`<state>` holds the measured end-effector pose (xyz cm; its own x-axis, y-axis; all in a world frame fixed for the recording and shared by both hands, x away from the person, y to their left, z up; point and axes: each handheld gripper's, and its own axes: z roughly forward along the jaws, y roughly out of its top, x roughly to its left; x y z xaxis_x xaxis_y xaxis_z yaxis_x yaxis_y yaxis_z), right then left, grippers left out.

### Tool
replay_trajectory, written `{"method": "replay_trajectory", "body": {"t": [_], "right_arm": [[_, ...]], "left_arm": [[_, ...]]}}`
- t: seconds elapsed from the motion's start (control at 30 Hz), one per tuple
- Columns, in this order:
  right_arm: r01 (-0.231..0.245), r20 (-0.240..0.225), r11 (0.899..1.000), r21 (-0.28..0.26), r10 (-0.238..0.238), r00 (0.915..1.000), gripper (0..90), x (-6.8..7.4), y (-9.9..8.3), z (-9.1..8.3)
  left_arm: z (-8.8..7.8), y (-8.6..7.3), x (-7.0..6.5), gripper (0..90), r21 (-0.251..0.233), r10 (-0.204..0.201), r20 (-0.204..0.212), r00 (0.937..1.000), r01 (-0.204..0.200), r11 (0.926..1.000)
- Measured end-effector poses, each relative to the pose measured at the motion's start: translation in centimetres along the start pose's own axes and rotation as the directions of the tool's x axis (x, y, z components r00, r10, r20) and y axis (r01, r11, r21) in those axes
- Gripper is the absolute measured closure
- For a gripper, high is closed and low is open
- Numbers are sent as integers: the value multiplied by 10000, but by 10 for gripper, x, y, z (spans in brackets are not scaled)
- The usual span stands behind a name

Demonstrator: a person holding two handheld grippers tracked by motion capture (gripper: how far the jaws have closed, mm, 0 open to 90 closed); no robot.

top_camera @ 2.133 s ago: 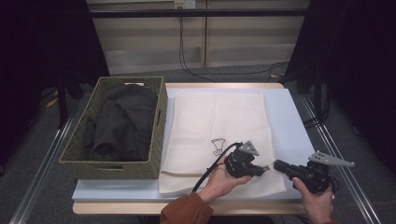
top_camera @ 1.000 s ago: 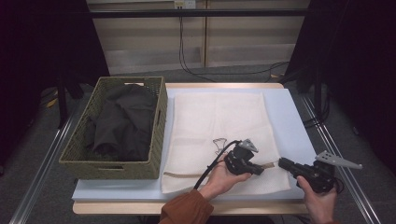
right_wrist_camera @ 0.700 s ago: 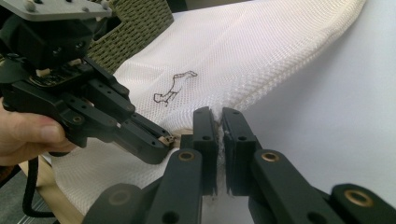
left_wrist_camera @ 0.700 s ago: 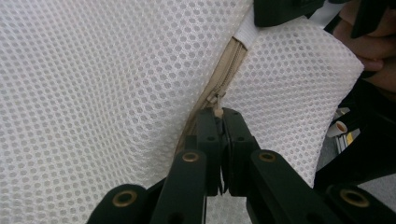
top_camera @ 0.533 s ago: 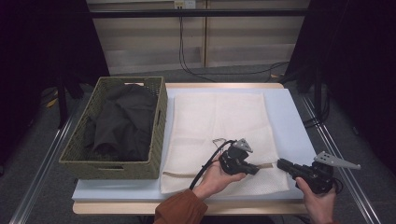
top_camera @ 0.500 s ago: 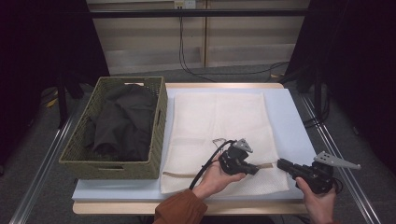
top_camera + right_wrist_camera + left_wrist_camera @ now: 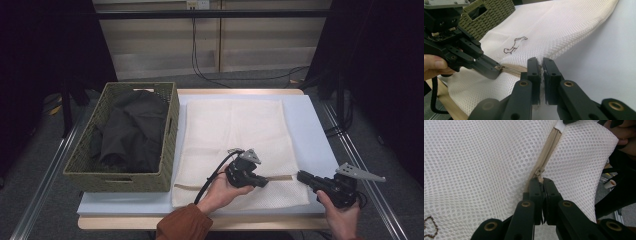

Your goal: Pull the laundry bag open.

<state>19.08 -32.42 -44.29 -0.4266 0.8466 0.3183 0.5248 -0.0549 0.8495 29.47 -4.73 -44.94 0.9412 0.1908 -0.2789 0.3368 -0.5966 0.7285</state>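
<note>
A white mesh laundry bag [image 7: 230,130] lies flat on the pale blue table pad [image 7: 310,130]. Its beige zipper [image 7: 280,177] runs along the near edge. My left gripper [image 7: 264,182] is shut on the zipper pull [image 7: 539,173], with the beige tape [image 7: 551,147] stretching ahead of the jaws. In the right gripper view the left gripper [image 7: 496,71] pinches the pull at the zipper [image 7: 511,70]. My right gripper [image 7: 301,176] is shut on the bag's mesh edge [image 7: 554,27] at the right end of the zipper, fabric caught between its tips [image 7: 541,61].
A woven green basket [image 7: 172,135] with dark clothes [image 7: 132,132] stands left of the bag, close against it. A small brown outline drawing [image 7: 515,46] marks the mesh. The table's wooden front edge [image 7: 125,223] lies just before the hands.
My left gripper has slid a little to the left along the zipper with the pull, away from the right gripper, baring more beige tape between them. The right gripper has stayed put.
</note>
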Motion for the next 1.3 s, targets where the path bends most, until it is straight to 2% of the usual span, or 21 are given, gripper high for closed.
{"method": "replay_trajectory", "body": {"t": [0.03,0.13,0.17,0.3,0.33,0.4,0.5,0.77,1.0,1.2,1.3], "right_arm": [[-15,9,10000,10,15,10000,854,0,0,0],[-16,-30,10000,17,17,10000,854,1,0,0],[29,-19,10000,26,-29,10000,854,1,0,0],[-48,-2,10000,11,48,10000,853,1,-1,-1],[-84,-4,10000,21,84,10000,853,1,-1,-1],[-13,5,10000,12,13,10000,853,1,-1,-1],[101,45,9999,-31,-101,9999,853,1,-1,0],[48,39,10000,20,-48,10000,853,1,-1,-1],[-18,63,10000,-20,18,10000,853,1,-2,-2],[7,55,10000,-16,-7,10000,853,2,-2,-3],[12,72,10000,3,-12,10000,853,1,-2,-3]], "left_arm": [[0,-1,0,873,-133,5,119,9999,-3,9999],[-5,-2,0,873,96,22,-8,10000,-22,10000],[-4,-3,0,873,-91,-4,19,10000,4,10000],[-9,-7,1,873,1,59,-36,10000,-59,10000],[-9,-8,1,873,-144,-41,25,10000,41,9999],[-14,-9,2,873,-228,24,25,10000,-23,9997],[-20,-10,1,873,-97,24,-174,9998,-26,10000],[-31,-18,7,873,-241,-2,-188,9998,-3,9997],[-40,-24,9,873,-121,14,-380,9993,-19,9999],[-45,-28,10,873,-306,1,-316,9995,-10,9995],[-50,-29,11,873,-277,24,-437,9990,-36,9996]]}}
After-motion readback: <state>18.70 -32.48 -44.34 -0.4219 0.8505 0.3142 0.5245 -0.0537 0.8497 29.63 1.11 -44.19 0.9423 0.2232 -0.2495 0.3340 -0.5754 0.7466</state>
